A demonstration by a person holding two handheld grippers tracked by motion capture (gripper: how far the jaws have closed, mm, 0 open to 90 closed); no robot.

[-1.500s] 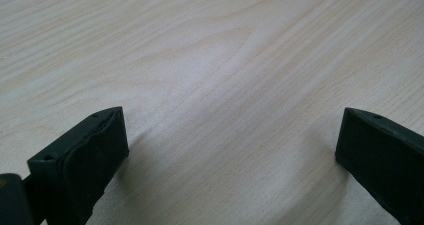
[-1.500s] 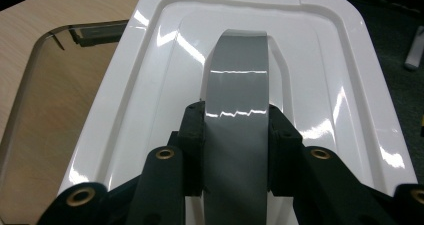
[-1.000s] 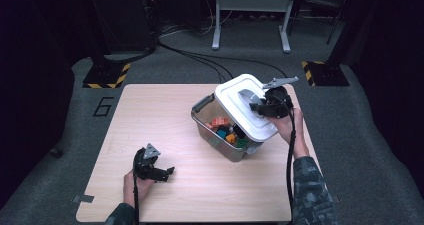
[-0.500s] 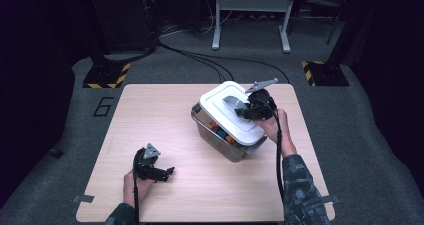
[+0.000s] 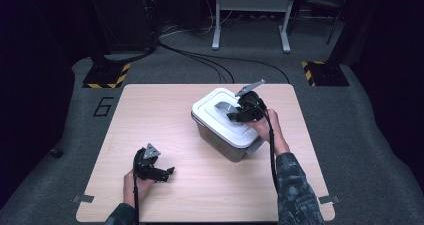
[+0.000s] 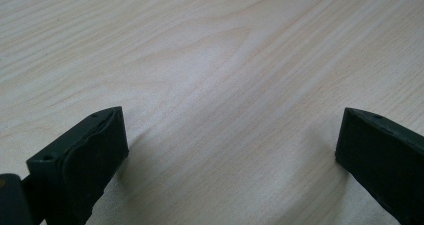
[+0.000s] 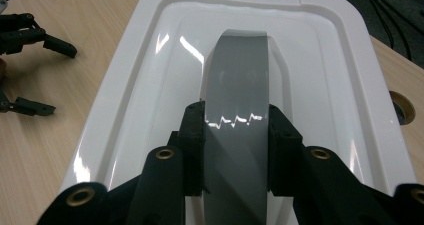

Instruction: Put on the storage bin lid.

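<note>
A: Start nearest the person. Why is the left hand-held gripper point(image 5: 167, 172) parked on the tabletop point(image 5: 150, 115)?

B: My guess is it has no part in this step. It lies on the bare wood well to the near left of the storage box point(image 5: 227, 145), jaws spread wide with nothing between them. The forearm comes in low from the near edge and the gripper rests almost flat on the tabletop, pointing toward the box.

A: And the right hand-held gripper point(image 7: 236, 130)?

B: It is clamped on the grey handle point(image 7: 240, 85), the strap arched across the middle of the white lid point(image 5: 220, 112). In the right gripper view the two pads press the strap's edges from either side. Gripping there lets one hand carry and steer the whole lid level.

A: Where does the lid sit relative to the box?

B: On top of it, covering the opening; whether it is fully seated I cannot tell.

A: The right arm's pose?

B: It reaches from the box's near right side, wrist raised above the lid, the gripper angled down and across onto the handle, its cable trailing back along the sleeve.
</note>
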